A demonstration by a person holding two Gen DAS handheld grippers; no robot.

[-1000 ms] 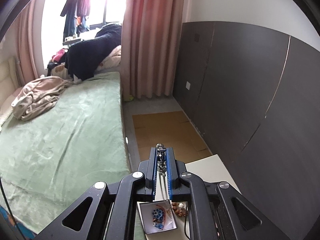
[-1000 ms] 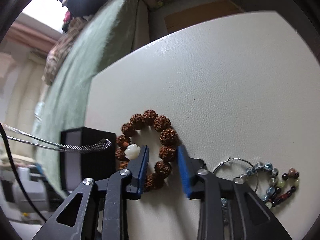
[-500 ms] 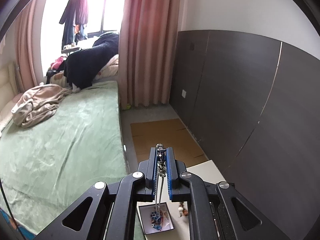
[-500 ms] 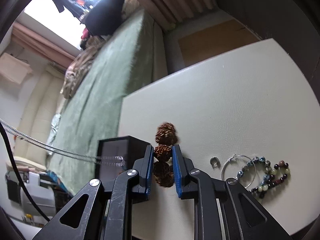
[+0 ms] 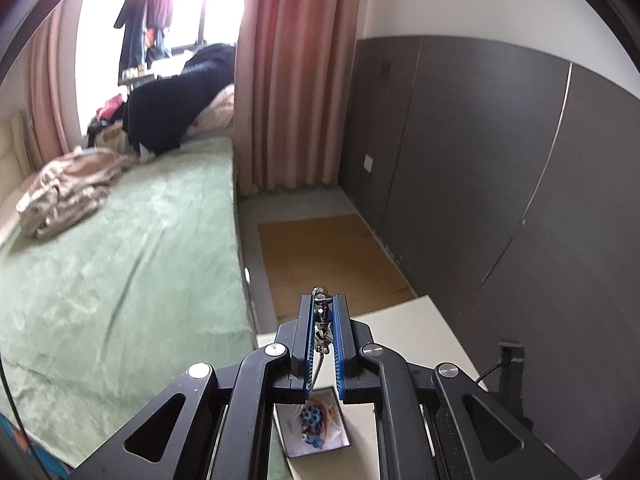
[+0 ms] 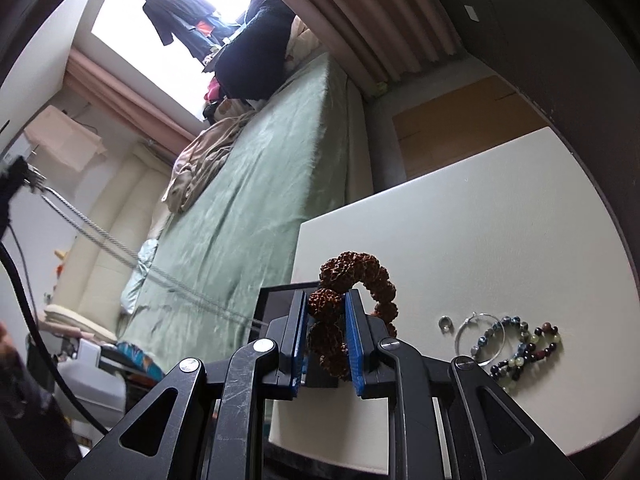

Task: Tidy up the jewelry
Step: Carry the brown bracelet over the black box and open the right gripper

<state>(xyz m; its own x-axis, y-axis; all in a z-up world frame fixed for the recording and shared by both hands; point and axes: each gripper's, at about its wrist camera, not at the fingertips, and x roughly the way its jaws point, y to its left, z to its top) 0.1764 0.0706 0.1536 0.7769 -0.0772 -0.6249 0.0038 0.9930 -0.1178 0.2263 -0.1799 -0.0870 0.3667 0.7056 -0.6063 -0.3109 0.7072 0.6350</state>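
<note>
right wrist view has the right gripper (image 6: 327, 312) with its blue-padded jaws pressed together on a chunky brown seed-bead bracelet (image 6: 356, 280), which sits between the pads and arches up beyond their tips, lifted off the cream table top (image 6: 480, 216). just behind the jaws stands a small black open box (image 6: 280, 300) near the table's left edge. to the right of the gripper, flat on the table, lie a small silver ring (image 6: 445, 323), a thin silver hoop earring (image 6: 480, 336) and a mixed-colour beaded bracelet (image 6: 528, 344), all close together. in the left wrist view the left gripper (image 5: 323, 312) is clamped on the clasp end of a thin silver chain necklace (image 5: 318, 364), which hangs down from between the pads toward the box's white interior (image 5: 316, 420) far below, where blue beaded pieces (image 5: 310, 426) lie. a green-covered bed (image 5: 120, 248) runs alongside the table.
</note>
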